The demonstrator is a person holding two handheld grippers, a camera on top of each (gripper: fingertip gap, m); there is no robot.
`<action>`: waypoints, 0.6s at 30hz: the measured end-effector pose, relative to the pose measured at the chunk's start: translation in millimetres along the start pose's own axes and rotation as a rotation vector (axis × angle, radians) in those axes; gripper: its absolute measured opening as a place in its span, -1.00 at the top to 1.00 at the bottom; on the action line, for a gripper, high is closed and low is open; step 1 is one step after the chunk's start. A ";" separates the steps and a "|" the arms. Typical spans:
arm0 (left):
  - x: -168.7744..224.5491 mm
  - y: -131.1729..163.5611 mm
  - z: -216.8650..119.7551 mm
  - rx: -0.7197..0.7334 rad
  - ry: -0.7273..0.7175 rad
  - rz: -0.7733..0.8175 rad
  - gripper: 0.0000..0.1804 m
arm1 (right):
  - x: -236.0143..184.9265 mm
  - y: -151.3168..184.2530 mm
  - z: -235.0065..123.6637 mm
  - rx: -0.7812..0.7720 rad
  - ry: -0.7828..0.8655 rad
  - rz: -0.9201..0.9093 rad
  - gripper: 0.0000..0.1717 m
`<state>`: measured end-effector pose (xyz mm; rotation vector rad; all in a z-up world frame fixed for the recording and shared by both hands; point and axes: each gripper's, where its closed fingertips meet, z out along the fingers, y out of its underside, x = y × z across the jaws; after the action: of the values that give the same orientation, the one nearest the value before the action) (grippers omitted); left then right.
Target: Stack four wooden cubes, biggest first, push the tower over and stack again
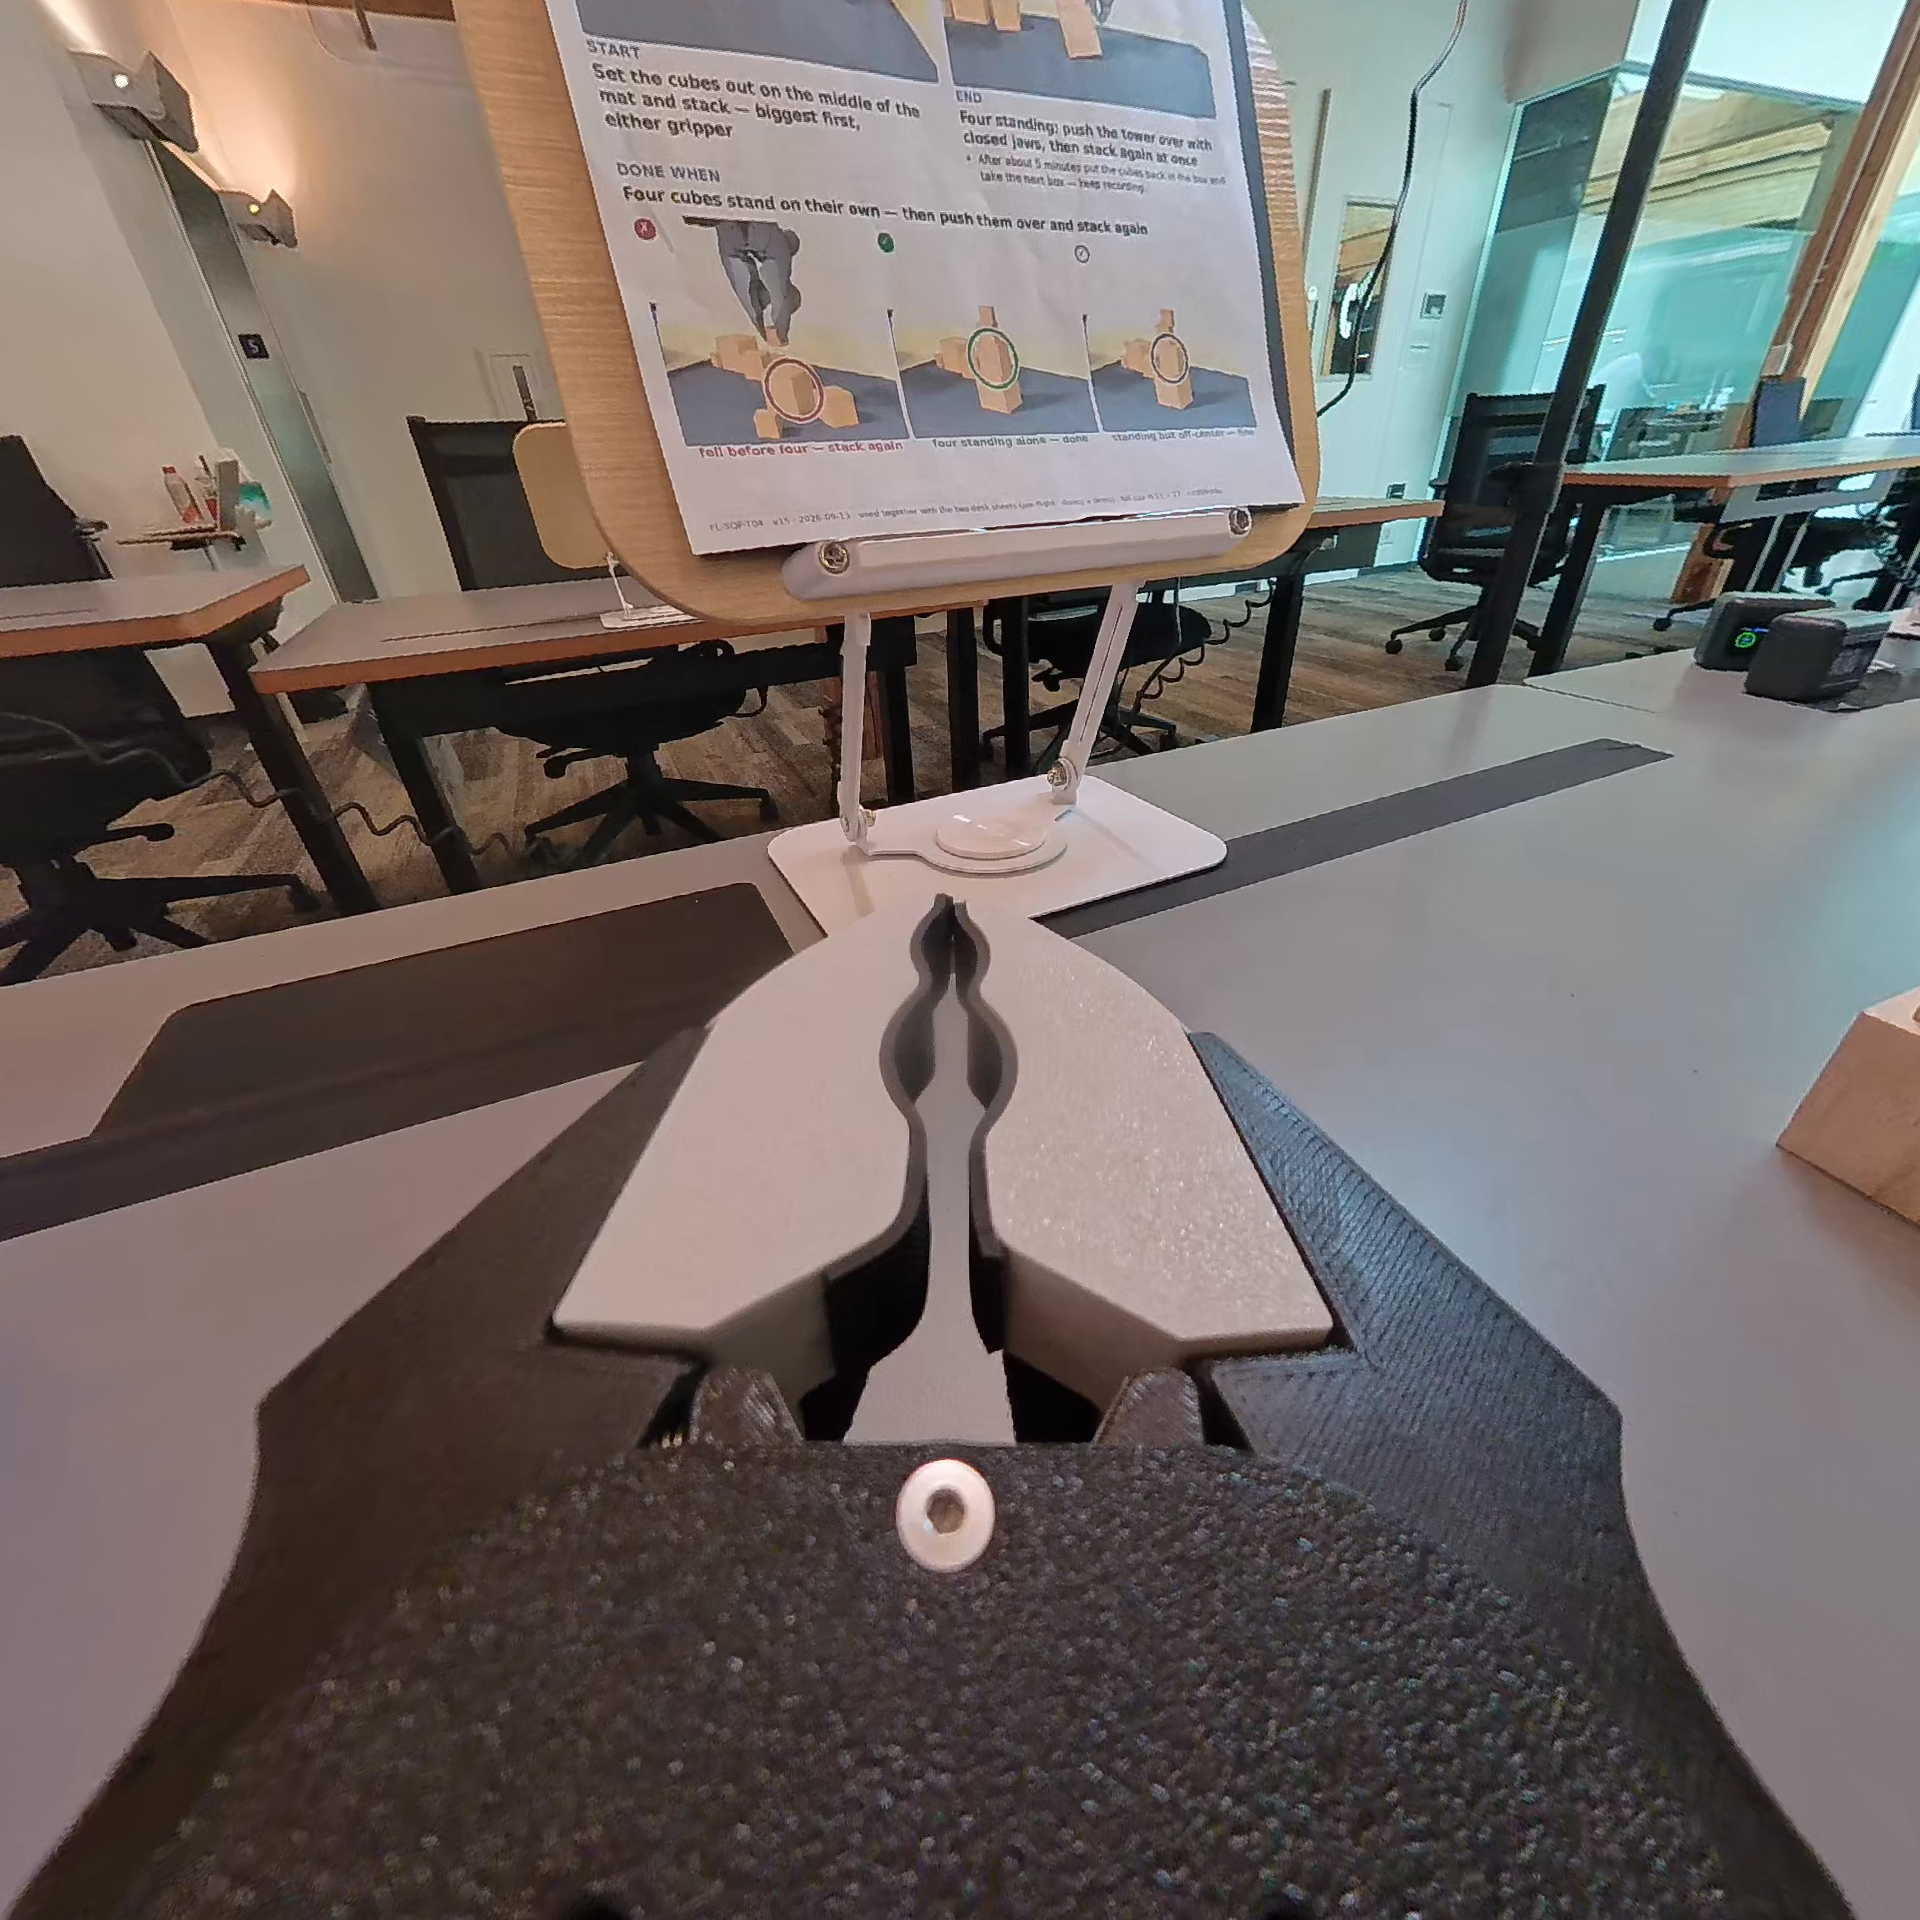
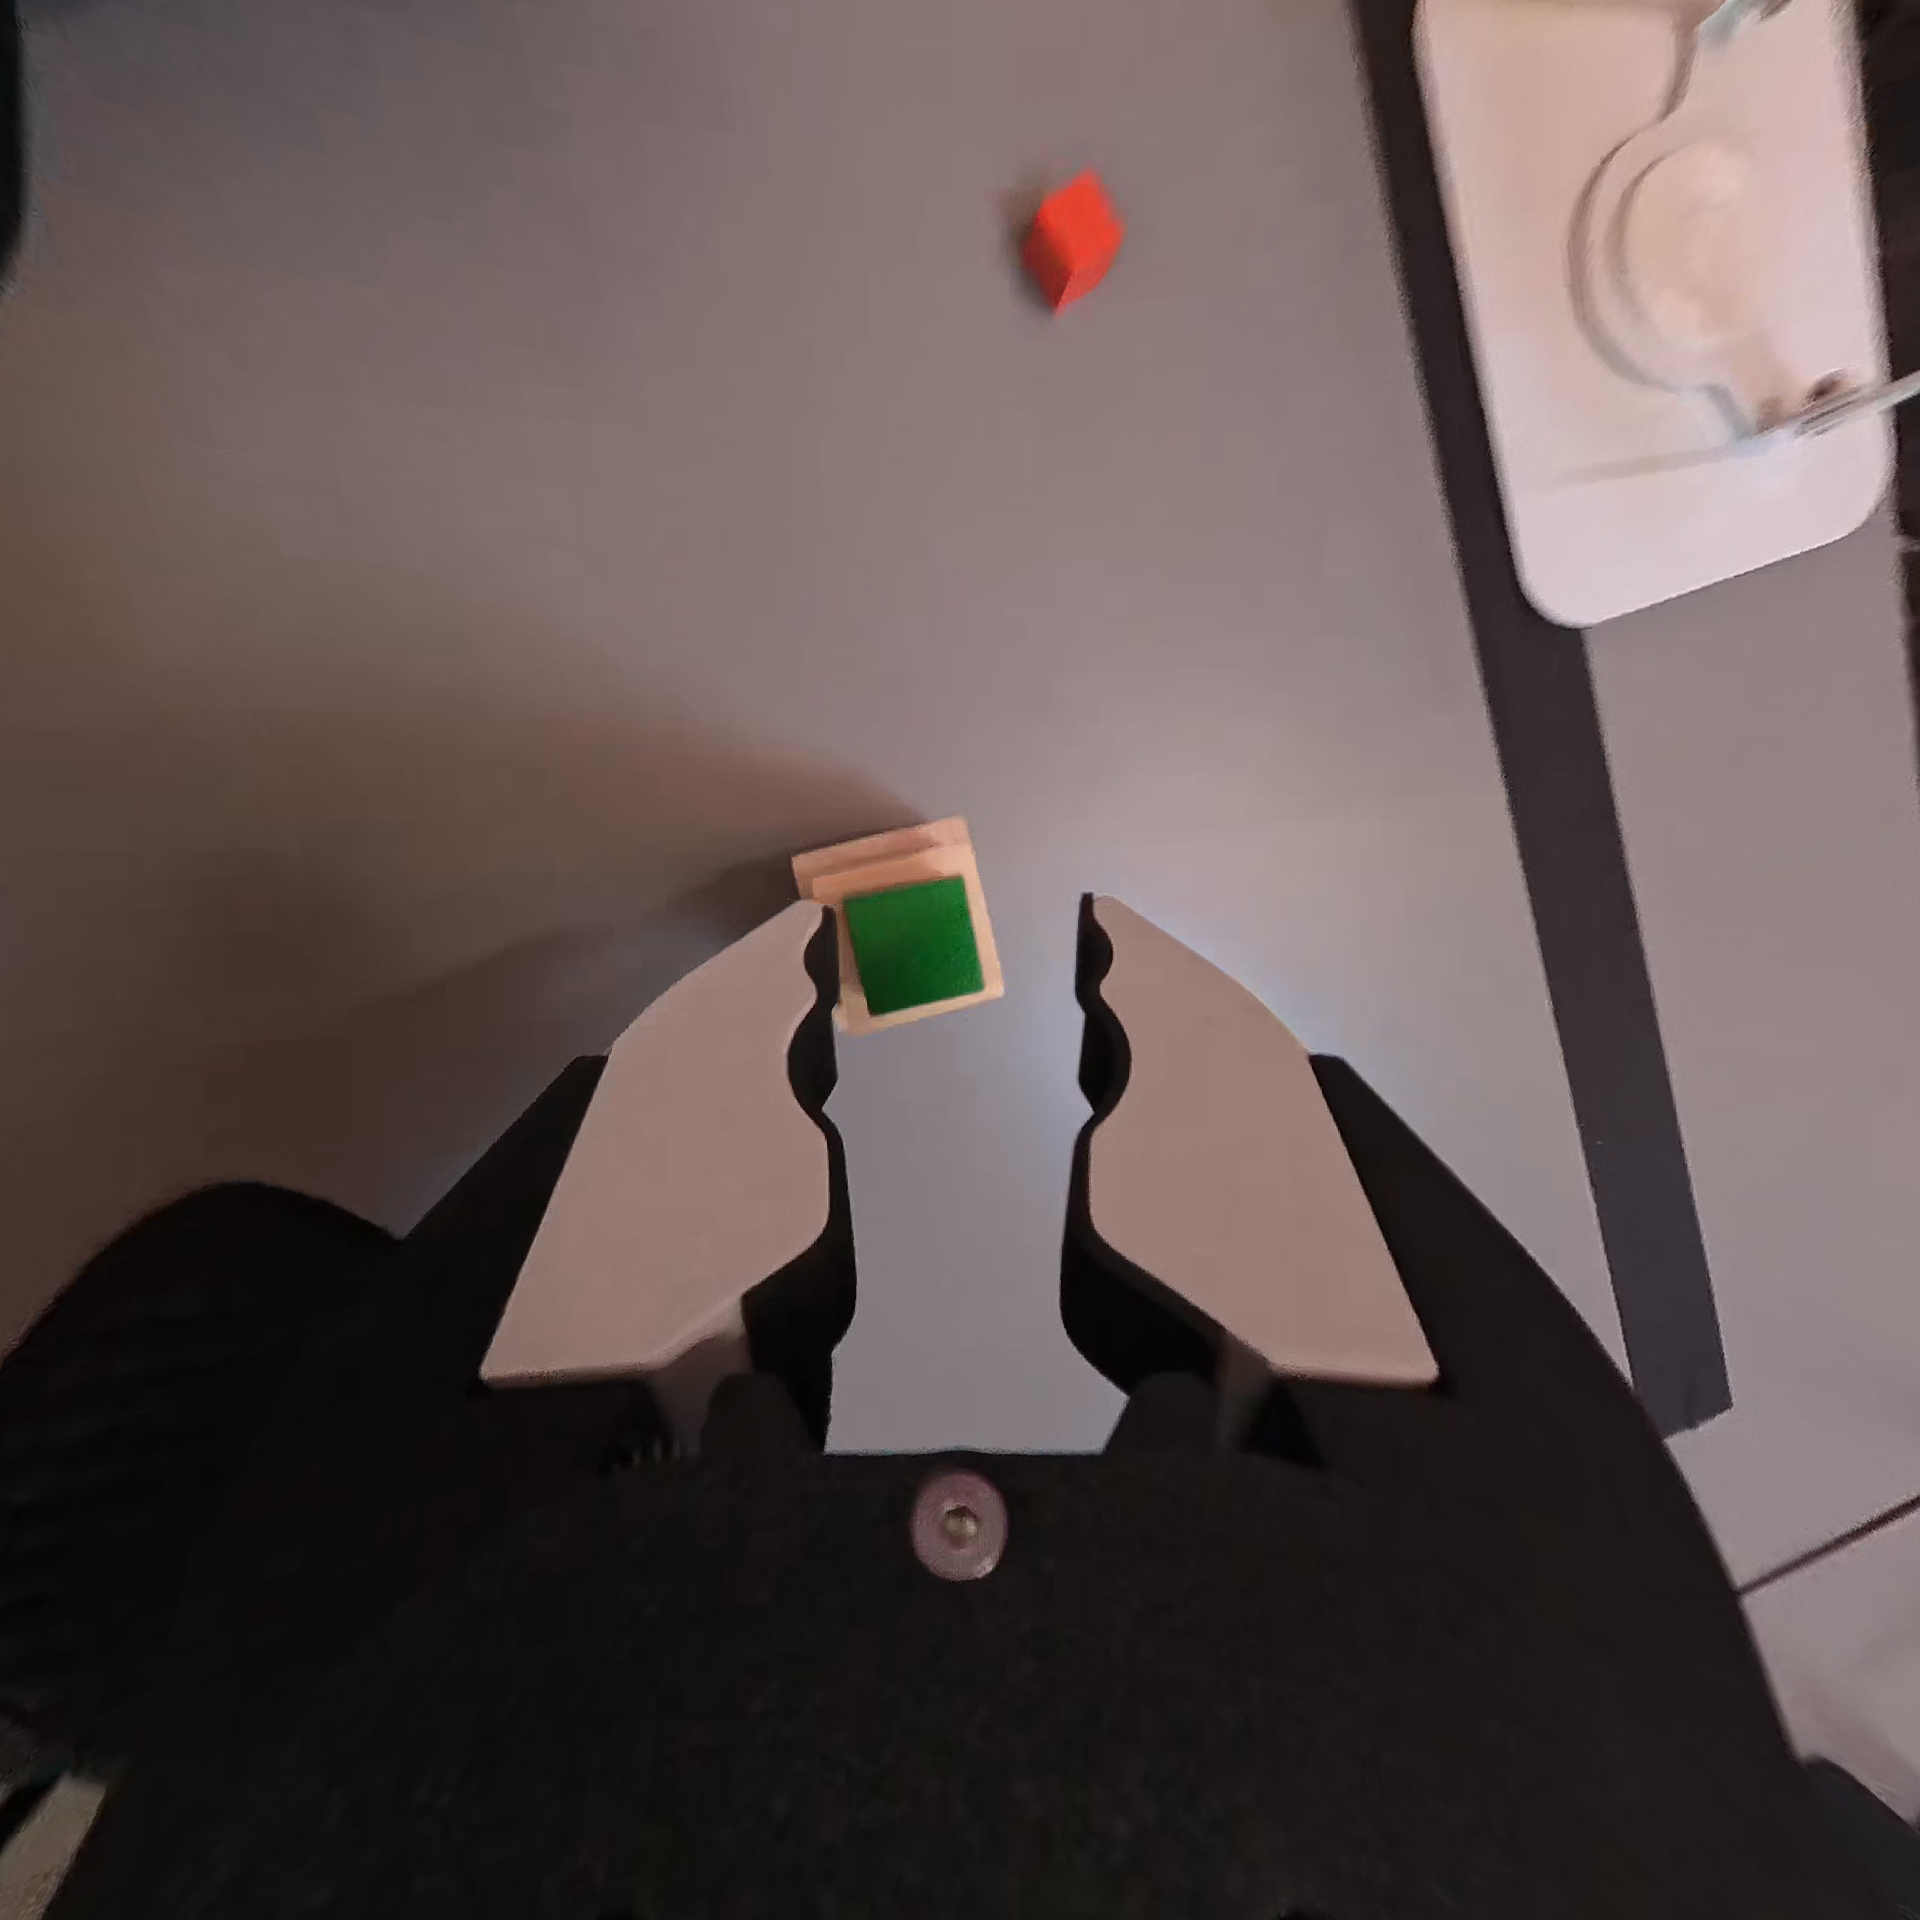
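Observation:
In the right wrist view my right gripper (image 2: 951, 920) points down at the grey table (image 2: 520, 520) and is open. A green cube (image 2: 914, 943) sits on top of a stack of pale wooden cubes (image 2: 883, 847) between the fingers. It lies close to the left finger (image 2: 717, 1049); a clear gap separates it from the right finger (image 2: 1195, 1039). A red cube (image 2: 1073, 241) lies alone farther ahead. In the left wrist view my left gripper (image 1: 951, 914) is shut with nothing between its tips, low over the table. A pale wooden block (image 1: 1865, 1112) shows at the right edge.
A white stand base (image 1: 997, 842) holds a wooden board with a printed sheet (image 1: 914, 260) just beyond the left gripper; it also shows in the right wrist view (image 2: 1652, 312). A dark strip (image 2: 1538, 727) runs across the table. Desks and office chairs (image 1: 582, 707) stand beyond the table edge. Left tips to right tips: about 30 cm. Between my right fingertips and the pale wooden block (image 1: 1865, 1112) there is roughly 11 cm.

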<state>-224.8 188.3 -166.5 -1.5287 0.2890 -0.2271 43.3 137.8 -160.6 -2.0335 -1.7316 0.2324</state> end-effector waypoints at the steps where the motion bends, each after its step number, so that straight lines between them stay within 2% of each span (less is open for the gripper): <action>1: 0.2 -0.2 0.1 0.001 0.001 0.000 1.00 | 2.9 -8.4 -7.5 0.056 0.018 0.018 0.48; 3: 1.1 -0.3 0.4 0.001 0.005 0.000 1.00 | 9.9 -26.4 -23.7 0.193 0.063 0.064 0.48; 5: 2.2 -0.3 0.7 0.000 0.006 0.004 1.00 | 18.3 -43.3 -39.3 0.367 0.119 0.124 0.38; 8: 4.3 -0.5 0.7 -0.002 0.013 0.007 1.00 | 34.0 -46.9 -52.0 0.580 0.205 0.270 0.25; 15: 13.9 9.1 4.1 -0.075 0.055 -0.036 1.00 | 67.4 3.7 -60.2 1.020 0.436 0.690 0.36; 18: 22.4 13.4 10.5 -0.114 0.081 -0.008 1.00 | 78.9 35.3 -55.3 1.118 0.515 0.778 0.41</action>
<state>-200.7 191.4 -180.6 -1.6359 0.3655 -0.2829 112.8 197.7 -114.7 -1.5307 -0.2479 0.6585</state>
